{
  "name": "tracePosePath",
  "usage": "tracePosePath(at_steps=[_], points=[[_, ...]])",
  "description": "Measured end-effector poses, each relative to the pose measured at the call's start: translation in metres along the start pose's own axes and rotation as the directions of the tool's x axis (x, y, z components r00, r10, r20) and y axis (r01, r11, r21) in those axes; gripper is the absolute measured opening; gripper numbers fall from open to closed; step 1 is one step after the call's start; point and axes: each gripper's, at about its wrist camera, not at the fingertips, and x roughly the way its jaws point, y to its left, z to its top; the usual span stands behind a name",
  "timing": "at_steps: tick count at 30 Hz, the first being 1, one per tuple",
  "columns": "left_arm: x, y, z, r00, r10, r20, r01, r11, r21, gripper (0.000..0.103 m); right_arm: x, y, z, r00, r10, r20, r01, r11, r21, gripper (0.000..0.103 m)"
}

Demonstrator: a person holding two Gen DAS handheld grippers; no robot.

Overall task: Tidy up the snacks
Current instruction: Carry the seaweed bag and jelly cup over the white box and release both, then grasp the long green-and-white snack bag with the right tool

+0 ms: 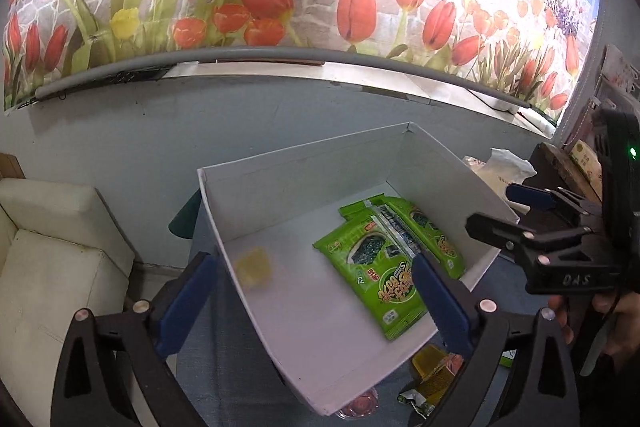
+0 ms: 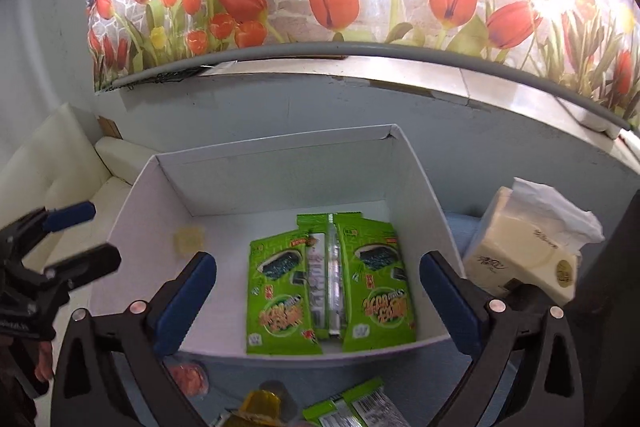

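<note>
Snack packs: two green packets point(image 2: 328, 283) lying flat on the floor of the white box point(image 2: 280, 167), side by side and touching, a clear seam strip between them.
Long axis: running away from the right hand-held gripper point(image 2: 316, 303) toward the far wall of the box; slanted toward the far right as seen from the left hand-held gripper point(image 1: 316, 303).
Look: bright green glossy wrap, dark seaweed picture, yellow and red lettering, small white barcode panel at the near end.
Place: just ahead of and below both hand-held grippers, in the right half of the box.
Yellow piece: small, blurred square point(image 1: 253, 269) against the left inner wall of the box; cannot tell what it is.
Left hand-held gripper: jaws spread wide, nothing between the blue pads.
Right hand-held gripper: jaws spread wide, nothing gripped.
Loose snacks: orange, yellow and green wrappers point(image 2: 264, 403) on the desk point(image 2: 224, 379), nearer than the box.
Tissue pack: cream point(image 2: 532, 247), right of the box.
</note>
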Motion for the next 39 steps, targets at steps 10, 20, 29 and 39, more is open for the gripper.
tracePosePath(at_steps=[10, 20, 29, 39], points=[[-0.042, -0.015, -0.017, 1.000, -0.015, 0.026, 0.017, 0.999, -0.049, 0.103, -0.075, -0.020, -0.045, 0.995, 0.047, 0.084, -0.050, 0.998, 0.038, 0.103], [-0.111, -0.064, -0.100, 0.998, -0.035, 0.048, 0.033, 0.999, 0.043, 0.103, -0.116, -0.048, -0.151, 0.998, 0.013, 0.067, -0.016, 0.999, 0.041, 0.103], [-0.150, -0.096, -0.191, 0.994, -0.108, -0.010, 0.108, 0.994, 0.001, 0.103, -0.058, -0.053, -0.194, 0.998, 0.004, -0.068, -0.011, 0.995, -0.095, 0.103], [-0.171, -0.099, -0.226, 0.994, -0.097, -0.044, 0.097, 0.995, -0.003, 0.103, 0.003, -0.059, -0.169, 0.986, 0.001, -0.164, -0.025, 0.989, -0.144, 0.103]])
